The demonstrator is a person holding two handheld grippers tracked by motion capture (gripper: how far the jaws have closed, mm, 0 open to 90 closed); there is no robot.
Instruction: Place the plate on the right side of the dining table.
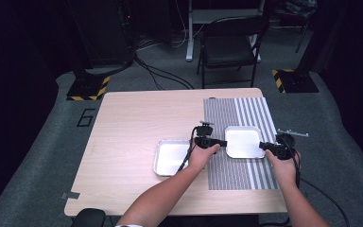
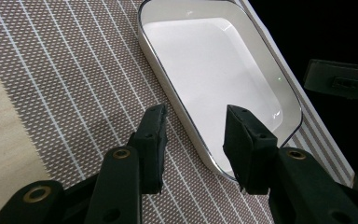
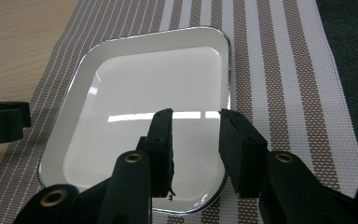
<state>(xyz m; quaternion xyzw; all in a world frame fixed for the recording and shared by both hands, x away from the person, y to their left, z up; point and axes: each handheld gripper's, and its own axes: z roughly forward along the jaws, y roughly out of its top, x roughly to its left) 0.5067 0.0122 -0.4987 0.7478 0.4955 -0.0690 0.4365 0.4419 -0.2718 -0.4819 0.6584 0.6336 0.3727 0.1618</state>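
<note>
In the high view, a white rectangular tray [image 1: 244,141] lies on a striped placemat [image 1: 238,142] on the right half of the wooden table [image 1: 137,127], with a second white tray [image 1: 170,157] on bare wood just beside the mat's left edge. The left gripper [image 1: 221,142] meets the mat tray's left rim and the right gripper [image 1: 263,145] its right rim.

In the left gripper view, the jaws stand apart, straddling the tray's [image 2: 214,70] near rim with nothing clamped; the right gripper [image 2: 338,78] shows dark beyond the far rim.

In the right gripper view, the jaws are likewise parted, one over the tray's [image 3: 140,112] floor, one near its rim, not yet pinching.

This looks like the approach to a two-handed lift. Next, each gripper should settle on its rim and close evenly before raising.
</note>
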